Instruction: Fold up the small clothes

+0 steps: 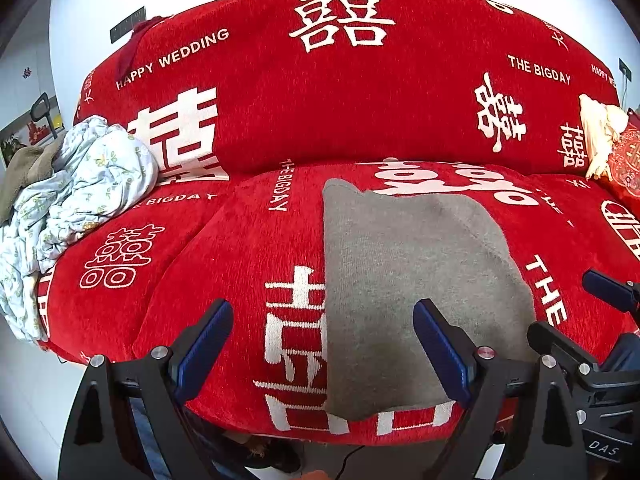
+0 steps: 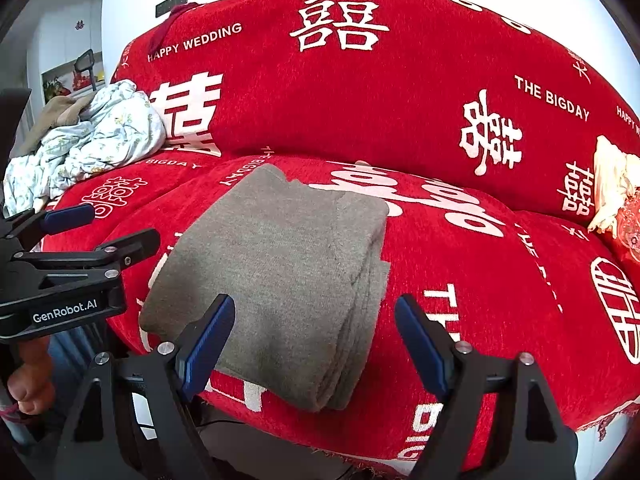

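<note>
A grey knit garment [image 1: 408, 280] lies folded into a flat stack on the red sofa seat [image 1: 224, 272], reaching almost to the seat's front edge. My left gripper [image 1: 322, 340] hovers open above its near left part, with nothing between the fingers. In the right wrist view the same grey garment [image 2: 280, 276] shows its layered folded edge on the right. My right gripper [image 2: 314, 340] stands open over its near end and holds nothing. The left gripper [image 2: 100, 228] also shows at the left of that view, open. The right gripper's fingers [image 1: 604, 288] show at the right edge of the left wrist view.
A crumpled pale floral cloth [image 1: 80, 184] and a brown cloth [image 1: 24, 168] are heaped on the sofa's left end. A cream item [image 1: 600, 136] and a red cushion [image 1: 628, 160] sit at the right end. The sofa back [image 1: 340, 100] rises behind. A hand [image 2: 32, 384] grips a handle at lower left.
</note>
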`<act>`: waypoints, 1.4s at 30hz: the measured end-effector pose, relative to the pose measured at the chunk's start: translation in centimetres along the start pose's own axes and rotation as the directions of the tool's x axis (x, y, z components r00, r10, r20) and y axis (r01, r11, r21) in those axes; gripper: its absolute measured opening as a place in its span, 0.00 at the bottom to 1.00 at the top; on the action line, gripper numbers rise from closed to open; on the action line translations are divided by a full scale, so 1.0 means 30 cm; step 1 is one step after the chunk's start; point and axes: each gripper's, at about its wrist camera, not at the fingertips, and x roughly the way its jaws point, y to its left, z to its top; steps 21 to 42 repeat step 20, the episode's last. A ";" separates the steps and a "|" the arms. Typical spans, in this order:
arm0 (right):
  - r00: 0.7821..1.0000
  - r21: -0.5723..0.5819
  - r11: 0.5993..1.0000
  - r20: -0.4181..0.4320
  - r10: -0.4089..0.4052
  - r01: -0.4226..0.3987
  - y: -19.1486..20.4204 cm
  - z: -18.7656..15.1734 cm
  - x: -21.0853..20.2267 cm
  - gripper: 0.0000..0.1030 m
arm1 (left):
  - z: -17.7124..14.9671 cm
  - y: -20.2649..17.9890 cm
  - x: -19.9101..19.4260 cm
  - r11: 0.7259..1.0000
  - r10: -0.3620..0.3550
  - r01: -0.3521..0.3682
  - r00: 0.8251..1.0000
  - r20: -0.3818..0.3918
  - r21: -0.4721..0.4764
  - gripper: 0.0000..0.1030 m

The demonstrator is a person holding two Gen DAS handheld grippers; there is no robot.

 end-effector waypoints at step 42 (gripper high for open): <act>1.000 -0.006 1.000 -0.002 0.003 -0.003 -0.001 -0.002 0.002 0.82 | 0.001 0.008 -0.005 1.000 -0.001 0.001 1.000 0.007 -0.003 0.90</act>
